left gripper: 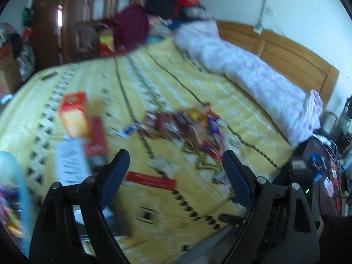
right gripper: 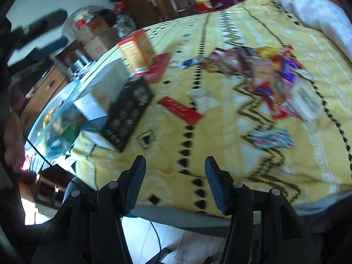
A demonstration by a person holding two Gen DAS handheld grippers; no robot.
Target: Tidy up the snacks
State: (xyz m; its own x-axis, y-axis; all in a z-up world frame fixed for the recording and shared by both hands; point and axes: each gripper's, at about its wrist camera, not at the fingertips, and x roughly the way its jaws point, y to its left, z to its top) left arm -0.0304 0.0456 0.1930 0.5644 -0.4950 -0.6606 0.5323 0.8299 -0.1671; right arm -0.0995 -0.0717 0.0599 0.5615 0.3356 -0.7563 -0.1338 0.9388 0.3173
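A heap of mixed snack packets (left gripper: 191, 127) (right gripper: 264, 70) lies in the middle of a yellow patterned bedspread (left gripper: 220, 92) (right gripper: 220, 165). Closer in lie a flat red packet (left gripper: 151, 179) (right gripper: 180, 110) and a small white packet (right gripper: 202, 98). An orange-and-red box (left gripper: 76, 114) (right gripper: 136, 50) stands at the left, by a black box (right gripper: 129, 114) and a grey box (right gripper: 103, 92). My left gripper (left gripper: 176, 156) is open above the bedspread with nothing between its fingers. Near the bed's front edge my right gripper (right gripper: 175, 159) is also open and holds nothing. Both views are motion-blurred.
A clear bluish tub (right gripper: 55, 114) (left gripper: 13, 176) with packets inside sits at the bed's left corner. A colourful packet (right gripper: 270, 138) lies alone at the right. A pale quilt (left gripper: 253, 72) runs along the wooden headboard (left gripper: 286, 52). A cluttered dark bedside table (left gripper: 325, 160) stands on the right.
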